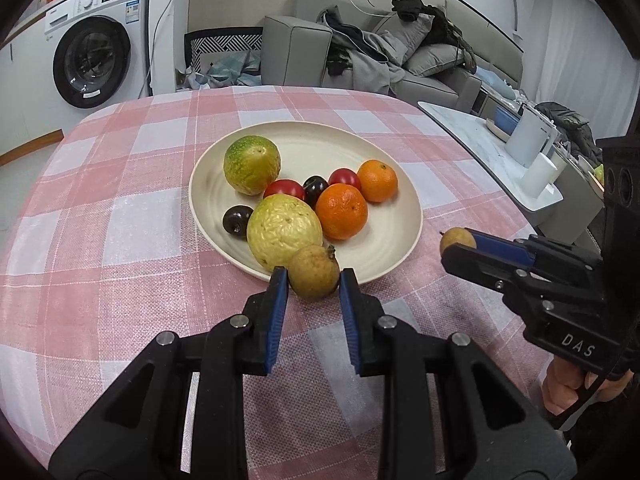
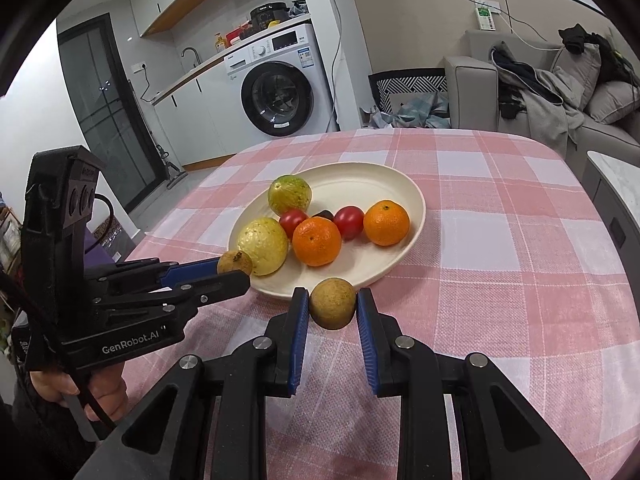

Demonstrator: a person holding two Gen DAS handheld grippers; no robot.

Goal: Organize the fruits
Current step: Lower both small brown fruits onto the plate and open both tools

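Observation:
A cream plate [image 1: 384, 240] [image 2: 404, 188] on the pink checked tablecloth holds a green-yellow fruit [image 1: 252, 165], a pale yellow fruit [image 1: 284, 230], two oranges [image 1: 342, 211] [image 1: 378, 181], two red tomatoes [image 1: 284, 190], and two dark plums [image 1: 237, 220]. My left gripper [image 1: 313, 278] [image 2: 236, 270] is shut on a small brown longan [image 1: 314, 273] [image 2: 235, 263] at the plate's near rim. My right gripper [image 2: 333, 304] [image 1: 460, 246] is shut on a second brown longan [image 2: 333, 303] [image 1: 457, 239], just off the plate's near edge.
The table [image 1: 120, 220] has rounded edges. A washing machine [image 1: 96, 40] and a grey sofa with clothes [image 1: 380, 48] stand behind it. A white side table [image 1: 500, 152] with containers stands to the right.

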